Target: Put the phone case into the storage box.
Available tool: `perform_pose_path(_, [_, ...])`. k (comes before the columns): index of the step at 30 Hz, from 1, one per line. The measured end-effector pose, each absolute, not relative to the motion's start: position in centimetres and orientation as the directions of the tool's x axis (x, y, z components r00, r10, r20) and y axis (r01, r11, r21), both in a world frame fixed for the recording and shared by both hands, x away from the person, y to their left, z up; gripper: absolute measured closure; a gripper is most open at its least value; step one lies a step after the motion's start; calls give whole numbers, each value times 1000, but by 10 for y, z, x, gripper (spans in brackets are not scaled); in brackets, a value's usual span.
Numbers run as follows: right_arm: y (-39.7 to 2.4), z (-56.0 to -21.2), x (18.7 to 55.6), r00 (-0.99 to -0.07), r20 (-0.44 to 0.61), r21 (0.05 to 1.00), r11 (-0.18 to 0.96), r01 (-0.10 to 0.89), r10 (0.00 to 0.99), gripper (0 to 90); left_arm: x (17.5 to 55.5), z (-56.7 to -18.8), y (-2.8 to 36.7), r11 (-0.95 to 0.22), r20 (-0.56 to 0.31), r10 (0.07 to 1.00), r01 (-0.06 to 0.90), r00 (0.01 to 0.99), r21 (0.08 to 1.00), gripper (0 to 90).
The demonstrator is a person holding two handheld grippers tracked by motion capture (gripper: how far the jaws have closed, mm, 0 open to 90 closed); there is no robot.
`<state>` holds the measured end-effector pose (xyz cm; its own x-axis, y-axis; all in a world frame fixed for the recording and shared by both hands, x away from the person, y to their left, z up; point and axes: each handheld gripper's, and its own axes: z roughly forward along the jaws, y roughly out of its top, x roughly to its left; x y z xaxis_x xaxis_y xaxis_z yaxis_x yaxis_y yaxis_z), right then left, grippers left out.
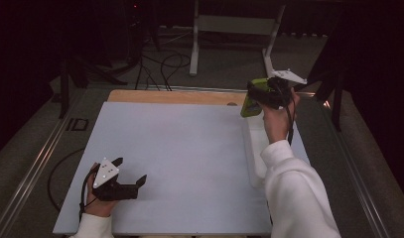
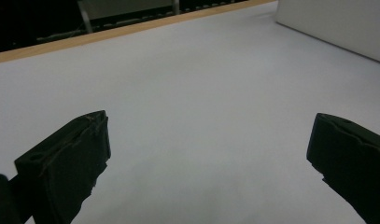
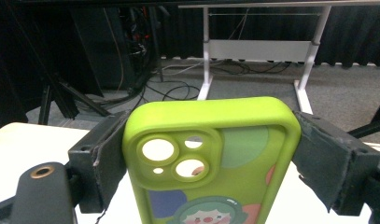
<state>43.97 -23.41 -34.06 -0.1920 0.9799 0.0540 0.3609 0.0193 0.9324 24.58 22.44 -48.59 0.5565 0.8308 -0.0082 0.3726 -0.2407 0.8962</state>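
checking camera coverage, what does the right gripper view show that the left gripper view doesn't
Right gripper view: the right gripper clamped on a lime-green rubbery phone case with camera cut-outs and a cartoon clown print, plus grey floor with cables and a white metal frame behind.

Left gripper view: the left gripper with jaws wide apart over the pale blue tabletop, nothing between them, and a flat white box at the far corner.

Both: a pair of black jaws and the table's light surface.

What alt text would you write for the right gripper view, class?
The right gripper clamps a lime-green phone case between its black jaws, camera cutouts and a cartoon clown print facing the viewer. Beyond it lie grey floor, cables and a white table frame.
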Motion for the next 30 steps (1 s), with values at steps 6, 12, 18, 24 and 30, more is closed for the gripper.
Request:
perform_pose_path(6, [-238,-341,440,-179,43,932,25,362,983,163,246,-486,225,-241,-8,831,373,556,896,0])
perform_pose_path(12, [-242,-342,440,-164,42,931,21,365,986,163,246,-486,224,-241,-8,831,373,556,896,0])
perform_pose_path(18, [-246,-344,441,-149,40,929,18,369,988,163,246,-486,224,-241,-8,831,373,556,896,0])
perform_pose_path(24, [-250,-348,442,-131,36,927,16,374,991,163,246,-486,224,-241,-7,831,372,556,896,0])
perform_pose_path(30, [-253,-353,442,-120,30,924,19,381,992,163,246,-486,224,-240,-9,832,373,555,896,0])
